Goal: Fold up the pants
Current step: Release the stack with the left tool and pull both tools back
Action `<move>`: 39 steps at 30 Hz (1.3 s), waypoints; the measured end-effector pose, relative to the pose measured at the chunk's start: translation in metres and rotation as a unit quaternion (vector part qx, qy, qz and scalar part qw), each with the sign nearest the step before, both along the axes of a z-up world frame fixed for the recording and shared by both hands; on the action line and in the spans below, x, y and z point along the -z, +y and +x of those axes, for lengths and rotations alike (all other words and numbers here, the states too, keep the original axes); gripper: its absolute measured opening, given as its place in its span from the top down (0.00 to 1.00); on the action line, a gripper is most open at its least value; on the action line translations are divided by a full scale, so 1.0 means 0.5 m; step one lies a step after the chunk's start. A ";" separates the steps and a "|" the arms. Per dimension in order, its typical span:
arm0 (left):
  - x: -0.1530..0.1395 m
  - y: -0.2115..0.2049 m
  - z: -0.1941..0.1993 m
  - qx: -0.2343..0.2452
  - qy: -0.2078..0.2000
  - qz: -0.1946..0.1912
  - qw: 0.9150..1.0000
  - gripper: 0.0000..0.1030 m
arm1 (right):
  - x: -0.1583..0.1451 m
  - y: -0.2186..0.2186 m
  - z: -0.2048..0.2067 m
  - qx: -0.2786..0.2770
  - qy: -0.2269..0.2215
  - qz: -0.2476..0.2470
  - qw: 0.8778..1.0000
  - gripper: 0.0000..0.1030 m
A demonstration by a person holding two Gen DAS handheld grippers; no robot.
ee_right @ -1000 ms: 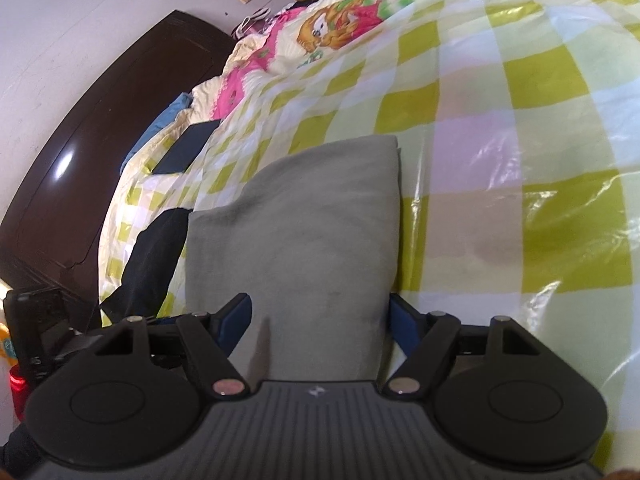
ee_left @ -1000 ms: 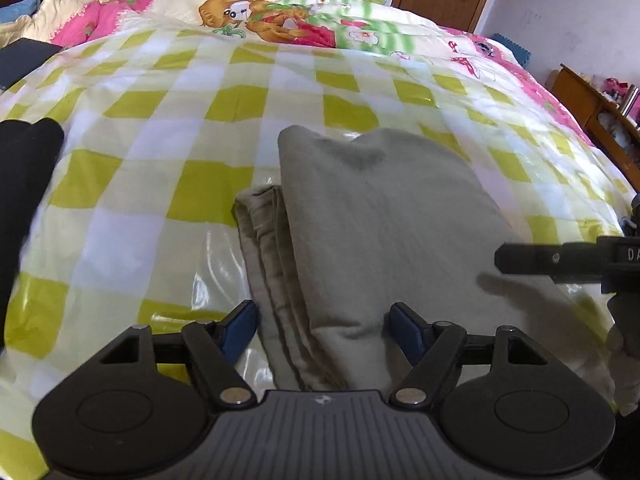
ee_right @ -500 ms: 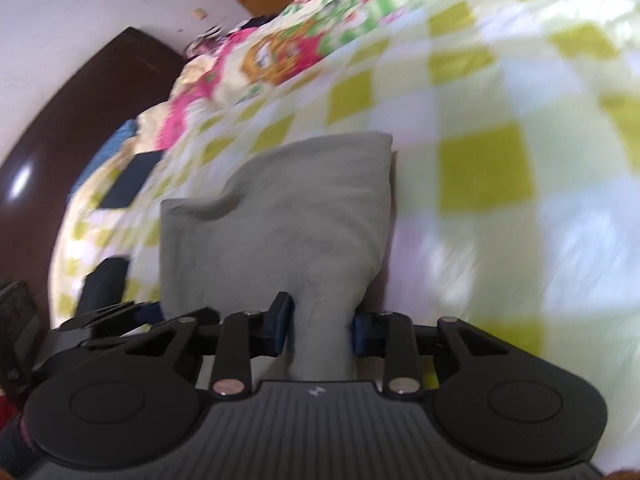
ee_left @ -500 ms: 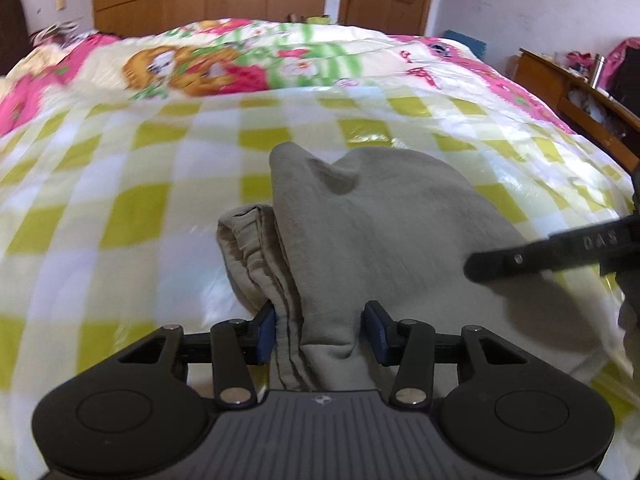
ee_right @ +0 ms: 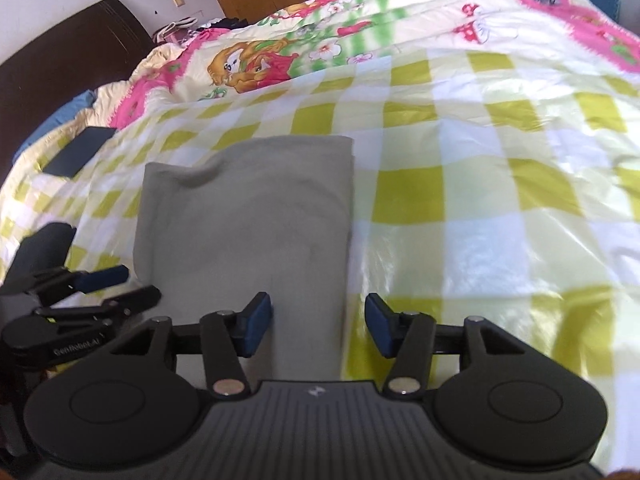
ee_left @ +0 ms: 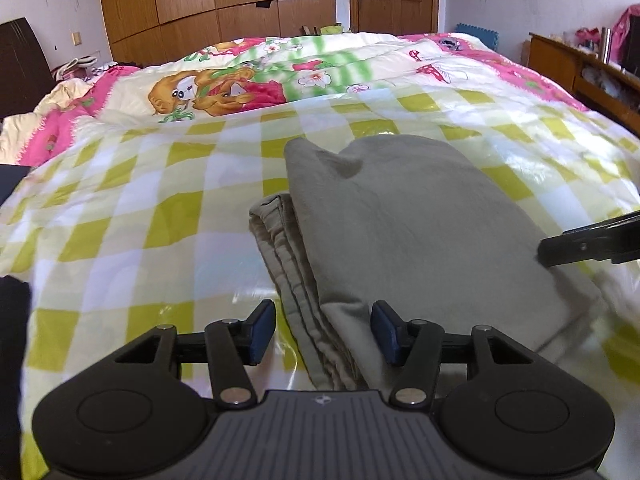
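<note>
Folded grey pants (ee_left: 404,236) lie on the yellow-and-white checked cover (ee_left: 132,220) of the bed, centre of the left wrist view and centre-left of the right wrist view. Stacked folded edges show along the pile's left side in the left wrist view; top layer smooth, with one small dent near the far edge.

Left gripper (ee_left: 323,333), bottom centre of its own view: blue pads apart and opening, near corner of the pants lying between them, neither pad pressing the cloth. The same gripper appears at the lower left of the right wrist view, beside the pile's left edge.

Right gripper (ee_right: 319,325), bottom centre of its view: pads apart and opening, straddling the right near edge of the pants without pinching it. One of its fingers juts in from the right edge of the left wrist view, over the pile.

Cartoon-print quilt (ee_left: 256,80) beyond the checked cover. Wooden wardrobe (ee_left: 216,0) upper centre. Dark headboard (ee_right: 60,64) upper left of the right wrist view.
</note>
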State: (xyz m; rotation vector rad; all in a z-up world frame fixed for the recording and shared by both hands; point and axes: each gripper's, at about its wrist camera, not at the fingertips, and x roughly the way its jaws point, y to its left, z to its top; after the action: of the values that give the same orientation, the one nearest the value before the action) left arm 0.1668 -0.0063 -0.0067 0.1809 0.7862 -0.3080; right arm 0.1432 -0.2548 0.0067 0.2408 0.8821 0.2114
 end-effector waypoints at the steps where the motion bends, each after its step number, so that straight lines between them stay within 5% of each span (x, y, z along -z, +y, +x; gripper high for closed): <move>1: -0.002 0.002 -0.007 -0.003 0.001 0.001 1.000 0.36 | -0.002 0.002 -0.011 0.001 -0.001 -0.006 1.000 0.47; 28: -0.015 0.036 -0.122 -0.017 -0.012 0.071 0.997 0.35 | -0.014 0.066 -0.128 -0.003 0.007 -0.062 0.998 0.38; 39: -0.004 0.057 -0.186 -0.024 -0.001 0.054 0.998 0.35 | -0.006 0.086 -0.183 0.008 0.011 -0.060 0.998 0.37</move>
State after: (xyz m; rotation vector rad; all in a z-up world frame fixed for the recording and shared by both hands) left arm 0.0737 0.0221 -0.0049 0.2638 0.8055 -0.2203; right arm 0.0516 -0.2117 0.0098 0.1386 0.9114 0.1407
